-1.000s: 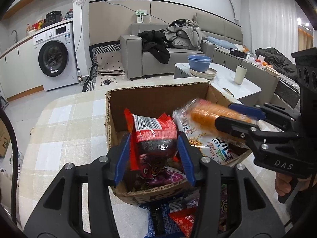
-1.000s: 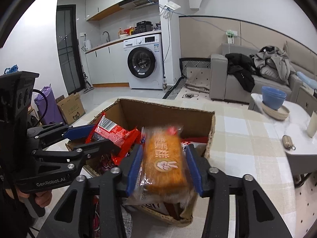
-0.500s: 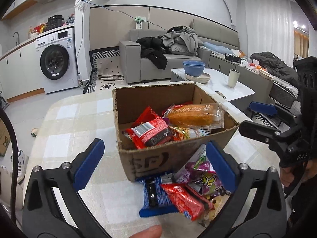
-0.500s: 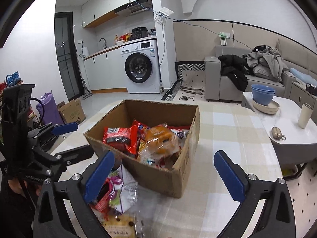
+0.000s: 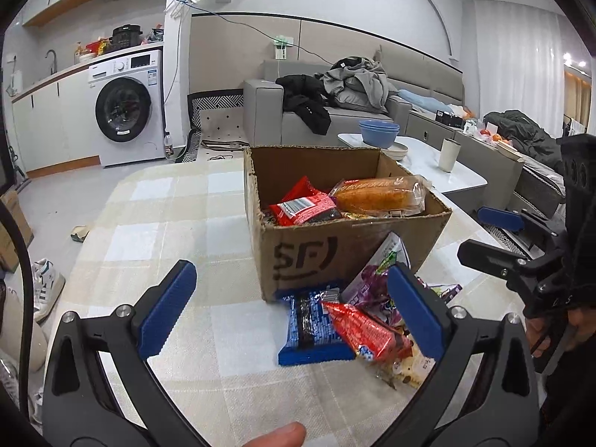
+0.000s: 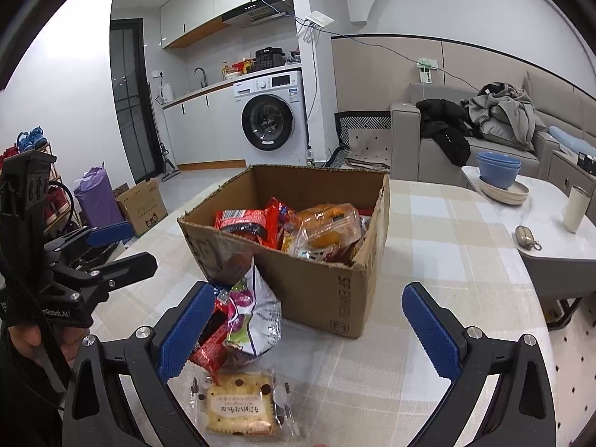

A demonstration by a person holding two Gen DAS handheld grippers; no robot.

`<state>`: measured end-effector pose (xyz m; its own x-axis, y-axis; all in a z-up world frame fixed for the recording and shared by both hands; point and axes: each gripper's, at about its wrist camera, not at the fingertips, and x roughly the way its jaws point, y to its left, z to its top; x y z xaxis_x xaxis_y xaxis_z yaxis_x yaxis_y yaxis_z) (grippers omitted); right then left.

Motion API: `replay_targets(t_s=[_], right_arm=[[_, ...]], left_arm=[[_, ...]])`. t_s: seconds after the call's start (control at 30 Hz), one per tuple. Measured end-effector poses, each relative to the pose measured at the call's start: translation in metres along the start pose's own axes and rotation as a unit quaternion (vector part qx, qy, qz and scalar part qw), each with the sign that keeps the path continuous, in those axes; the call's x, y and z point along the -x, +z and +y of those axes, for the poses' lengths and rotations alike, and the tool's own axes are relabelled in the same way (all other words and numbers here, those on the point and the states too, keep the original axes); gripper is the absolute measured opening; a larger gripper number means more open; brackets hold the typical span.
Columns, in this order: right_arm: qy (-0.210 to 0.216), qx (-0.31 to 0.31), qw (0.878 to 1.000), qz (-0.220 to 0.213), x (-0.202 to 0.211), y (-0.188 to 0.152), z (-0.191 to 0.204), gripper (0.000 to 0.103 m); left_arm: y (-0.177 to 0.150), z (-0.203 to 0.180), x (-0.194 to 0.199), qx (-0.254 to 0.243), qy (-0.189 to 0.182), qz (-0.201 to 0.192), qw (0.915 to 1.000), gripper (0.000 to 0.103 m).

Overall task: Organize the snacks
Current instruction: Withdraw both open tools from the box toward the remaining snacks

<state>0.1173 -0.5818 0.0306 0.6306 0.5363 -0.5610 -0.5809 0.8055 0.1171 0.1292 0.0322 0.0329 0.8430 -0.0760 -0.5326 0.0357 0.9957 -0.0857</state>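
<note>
A brown cardboard box (image 5: pixel 335 246) (image 6: pixel 327 290) stands on the checked table and holds a red packet (image 5: pixel 303 210) (image 6: pixel 246 223) and an orange bread packet (image 5: pixel 376 195) (image 6: pixel 327 223). Loose snacks lie in front of it: a blue packet (image 5: pixel 309 331), a red packet (image 5: pixel 365 331), a purple-and-white bag (image 5: pixel 372 279) (image 6: pixel 253 316) and a biscuit packet (image 6: pixel 238 408). My left gripper (image 5: pixel 290 309) is open and empty, pulled back over the loose snacks. My right gripper (image 6: pixel 307 329) is open and empty, near the box's front corner.
The table (image 5: pixel 156 231) carries a beige checked cloth. A white side table (image 6: pixel 540 223) with blue bowls (image 6: pixel 499 167) and a cup stands to the right. A washing machine (image 5: pixel 126 108) and a sofa (image 5: pixel 335 111) lie beyond.
Both grippers opened, dropped the red packet and the bread packet into the box, and pulled back from the box toward the table's near side.
</note>
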Motion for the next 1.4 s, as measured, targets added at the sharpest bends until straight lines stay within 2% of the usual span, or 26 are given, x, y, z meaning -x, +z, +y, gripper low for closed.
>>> replay_targets(t_s=[0.27,0.47,0.83,1.4], right_arm=[[0.014,-0.028,0.999,0.039,-0.001,-0.014,-0.001,0.102],[0.009,-0.008,0.998,0.066,-0.006,-0.024,0.009,0.102],[0.027,0.035,0.99,0.133,-0.027,-0.044,0.032,0.102],[0.047,0.072,0.977,0.194,-0.049,-0.074,0.06,0.102]], left_arm=[[-0.011,0.006,0.004,0.014,-0.002,0.009,0.9999,0.102],[-0.019,0.004,0.006,0.014,-0.005,0.011,0.9998,0.102],[-0.03,0.004,0.002,0.012,0.006,0.02,0.9997,0.102],[-0.042,0.007,-0.002,0.015,-0.003,0.032,0.9994,0.102]])
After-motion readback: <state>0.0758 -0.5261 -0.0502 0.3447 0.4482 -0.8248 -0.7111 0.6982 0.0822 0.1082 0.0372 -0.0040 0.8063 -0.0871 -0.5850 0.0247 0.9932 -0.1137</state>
